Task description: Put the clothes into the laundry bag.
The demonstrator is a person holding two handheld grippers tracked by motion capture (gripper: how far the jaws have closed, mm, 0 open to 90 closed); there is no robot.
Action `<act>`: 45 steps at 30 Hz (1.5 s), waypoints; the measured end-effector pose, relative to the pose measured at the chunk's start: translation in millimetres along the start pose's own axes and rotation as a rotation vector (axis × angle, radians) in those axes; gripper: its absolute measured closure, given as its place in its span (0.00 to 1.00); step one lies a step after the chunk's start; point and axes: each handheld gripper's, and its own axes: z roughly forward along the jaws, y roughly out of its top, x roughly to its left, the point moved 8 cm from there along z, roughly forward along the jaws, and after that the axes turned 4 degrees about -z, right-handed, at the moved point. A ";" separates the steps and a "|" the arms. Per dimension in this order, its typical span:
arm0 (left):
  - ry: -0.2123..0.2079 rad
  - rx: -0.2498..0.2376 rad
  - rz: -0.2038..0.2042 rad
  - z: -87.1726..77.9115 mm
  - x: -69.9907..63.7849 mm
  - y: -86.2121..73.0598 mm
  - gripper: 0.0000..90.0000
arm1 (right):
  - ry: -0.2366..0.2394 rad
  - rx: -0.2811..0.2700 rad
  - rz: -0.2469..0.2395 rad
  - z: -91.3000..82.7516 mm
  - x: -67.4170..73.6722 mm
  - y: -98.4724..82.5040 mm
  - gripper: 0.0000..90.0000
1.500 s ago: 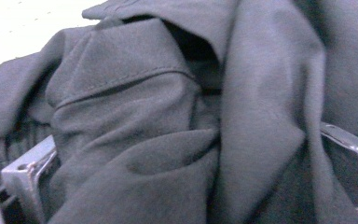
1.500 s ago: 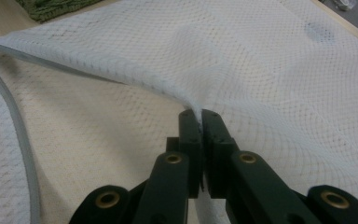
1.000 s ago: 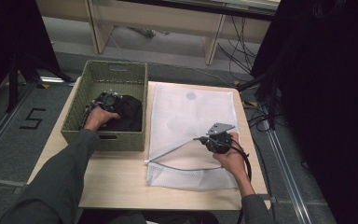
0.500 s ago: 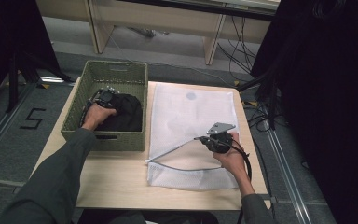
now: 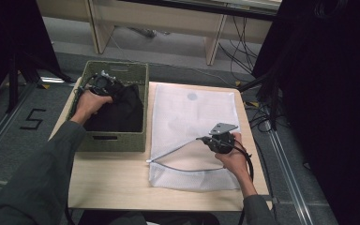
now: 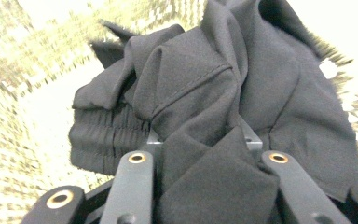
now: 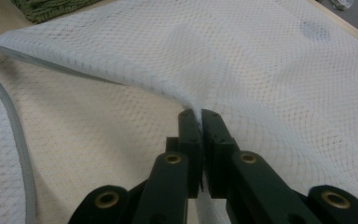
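My left gripper (image 6: 200, 154) has just closed on black cloth (image 6: 242, 84) (bunched between fingers); right gripper (image 7: 200, 114) pinches mesh bag (image 7: 279, 70).

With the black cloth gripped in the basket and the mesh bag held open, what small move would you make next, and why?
Probably carry the black cloth across toward the mesh bag. The left gripper, whose jaws have just been closing, has the cloth bunched between them over the green basket. The right gripper pinches the bag's upper layer, lifting its zipped edge open toward the basket.
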 end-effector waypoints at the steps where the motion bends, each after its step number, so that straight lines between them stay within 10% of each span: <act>1: -0.004 -0.013 0.011 -7.7 -0.4 4.7 0.75 | -0.001 -0.001 -0.011 -0.2 -0.9 0.5 0.98; 26: -0.159 -0.214 0.224 -198.0 -62.2 77.2 0.74 | -0.003 -0.002 -0.010 -2.2 -1.3 1.6 0.99; 36: -0.325 -0.235 0.344 -246.1 -135.7 47.1 0.74 | -0.004 -0.001 -0.013 -2.5 -0.9 2.0 0.99; 45: -0.505 -0.262 0.403 -235.1 -214.7 -1.1 0.74 | -0.004 0.008 -0.017 -2.7 -0.3 1.6 0.99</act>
